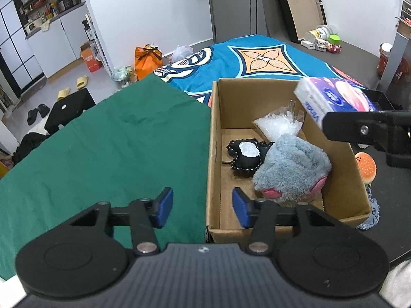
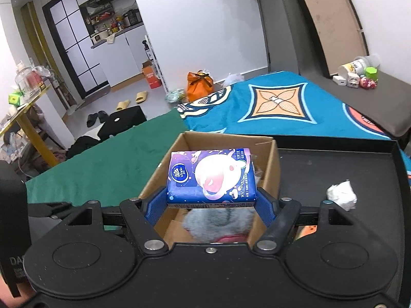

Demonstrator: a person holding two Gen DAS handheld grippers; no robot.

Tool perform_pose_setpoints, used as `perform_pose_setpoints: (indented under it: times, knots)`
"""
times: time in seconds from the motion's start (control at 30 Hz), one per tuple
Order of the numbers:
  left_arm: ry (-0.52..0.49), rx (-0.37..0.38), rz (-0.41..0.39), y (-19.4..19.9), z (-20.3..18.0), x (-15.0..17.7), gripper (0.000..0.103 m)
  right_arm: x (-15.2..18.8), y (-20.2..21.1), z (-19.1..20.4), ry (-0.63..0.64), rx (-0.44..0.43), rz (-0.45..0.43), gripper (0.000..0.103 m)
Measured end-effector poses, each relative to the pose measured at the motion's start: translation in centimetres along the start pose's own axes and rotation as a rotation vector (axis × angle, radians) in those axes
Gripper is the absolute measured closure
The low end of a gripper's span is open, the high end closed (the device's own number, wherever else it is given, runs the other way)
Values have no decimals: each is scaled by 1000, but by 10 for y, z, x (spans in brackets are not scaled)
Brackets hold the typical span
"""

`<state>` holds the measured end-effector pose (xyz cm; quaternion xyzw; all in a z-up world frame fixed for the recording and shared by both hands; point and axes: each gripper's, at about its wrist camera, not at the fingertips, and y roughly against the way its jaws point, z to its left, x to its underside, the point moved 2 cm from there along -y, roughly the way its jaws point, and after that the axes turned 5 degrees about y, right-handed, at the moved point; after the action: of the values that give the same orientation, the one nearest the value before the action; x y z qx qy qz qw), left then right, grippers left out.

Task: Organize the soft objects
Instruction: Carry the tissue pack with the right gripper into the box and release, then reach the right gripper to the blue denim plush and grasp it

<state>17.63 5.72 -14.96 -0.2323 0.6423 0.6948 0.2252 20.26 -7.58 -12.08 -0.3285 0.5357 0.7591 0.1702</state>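
**Tissue pack held over the box, left gripper empty**

Handling, as judged: the tissue pack [image 2: 212, 177] should be light and squashy, its plastic wrap a little slick. The right gripper [image 2: 212, 204] has it by the two short ends near its lower edge, the blue pads [image 2: 154, 209] pressing in from either side. That seems the sensible place: the ends give flat faces, and the paper inside resists enough to keep the pack from folding. Squeezed much harder, it would probably just dent (nothing fragile here).

Appearance: a rectangular soft pack, purple and blue, with a pale pink cartoon figure and a round blue brand mark on the top face, white at one end in the left wrist view.

Place: centre of the right wrist frame, in the air above the open cardboard box [image 1: 214, 154]. In the left wrist view it sits at the upper right, over the box's far right corner.

Already in the box: a grey plush toy [image 1: 290, 169], a black stitched pouch [image 1: 244, 157] and a clear crinkled bag [image 1: 278, 123].

Left gripper [image 1: 203, 208]: jaws partly apart, nothing between them, straddling the box's left wall at lower centre.

A crumpled white tissue [image 2: 341, 195] lies on the black tray [image 2: 334, 159], at right.
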Motion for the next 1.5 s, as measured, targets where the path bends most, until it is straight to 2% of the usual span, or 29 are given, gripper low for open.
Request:
perform_pose_setpoints:
  times: [0.13, 0.23, 0.37, 0.47, 0.73, 1.13, 1.3, 1.4, 1.5]
  knots:
    - [27, 15, 18, -3, 5, 0, 74, -2, -5, 6, -2, -25, 4, 32]
    - [38, 26, 28, -4, 6, 0, 81, -3, -9, 9, -20, -46, 9, 32]
    - [48, 36, 31, -5, 8, -1, 82, -4, -14, 12, -51, -103, 20, 30]
    - [53, 38, 33, -5, 8, -1, 82, -1, -15, 6, -93, -119, 26, 11]
    - [42, 21, 35, -6, 6, -1, 82, 11, -1, -18, -125, -71, 32, 12]
    - [-9, -30, 18, -2, -2, -1, 78, 31, 20, -43, -103, 0, 35, 13]
    - [-30, -54, 17, -3, -6, -1, 73, 42, 26, -57, -108, 38, 39, 17]
    - [-65, -66, 12, -2, -12, 0, 68, 51, 26, -67, -113, 48, 54, 17]
    - [-112, -86, -6, 0, -21, 1, 53, 63, 25, -76, -131, 54, 81, 18]
